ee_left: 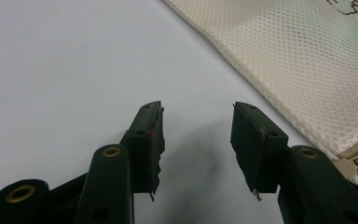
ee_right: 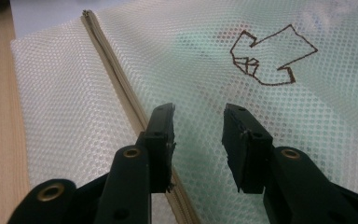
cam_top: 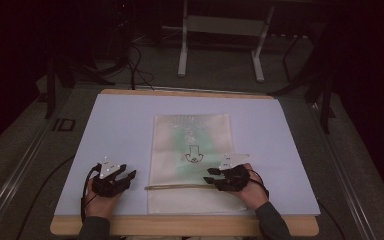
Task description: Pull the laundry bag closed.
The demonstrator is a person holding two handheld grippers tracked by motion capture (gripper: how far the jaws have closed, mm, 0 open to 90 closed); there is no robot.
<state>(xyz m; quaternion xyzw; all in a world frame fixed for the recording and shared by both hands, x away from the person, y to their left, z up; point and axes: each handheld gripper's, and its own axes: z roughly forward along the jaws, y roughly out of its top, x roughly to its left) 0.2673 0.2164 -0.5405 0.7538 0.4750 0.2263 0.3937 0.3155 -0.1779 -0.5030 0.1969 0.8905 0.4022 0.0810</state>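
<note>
A white mesh bag [cam_top: 190,145] lies flat in the middle of the pale mat [cam_top: 120,125], with something green showing through it and a brown arrow outline [ee_right: 270,58] drawn on it. A beige zipper [cam_top: 180,187] runs across its near end. My right gripper [cam_top: 209,175] hovers open over the bag's right part, and in the right gripper view its jaws [ee_right: 198,109] stand apart just beside the zipper [ee_right: 116,79] with only mesh under them. My left gripper [cam_top: 128,171] rests open on the mat left of the bag, and the gap between its tips [ee_left: 196,109] holds nothing. The zipper pull [ee_left: 354,163] lies by its right jaw.
The mat covers a wooden table whose front edge [cam_top: 180,226] runs along the bottom. Beyond the table a white metal stand [cam_top: 182,55] and dark cables [cam_top: 135,70] sit on the grey floor. Bare mat stretches to the left and right of the bag.
</note>
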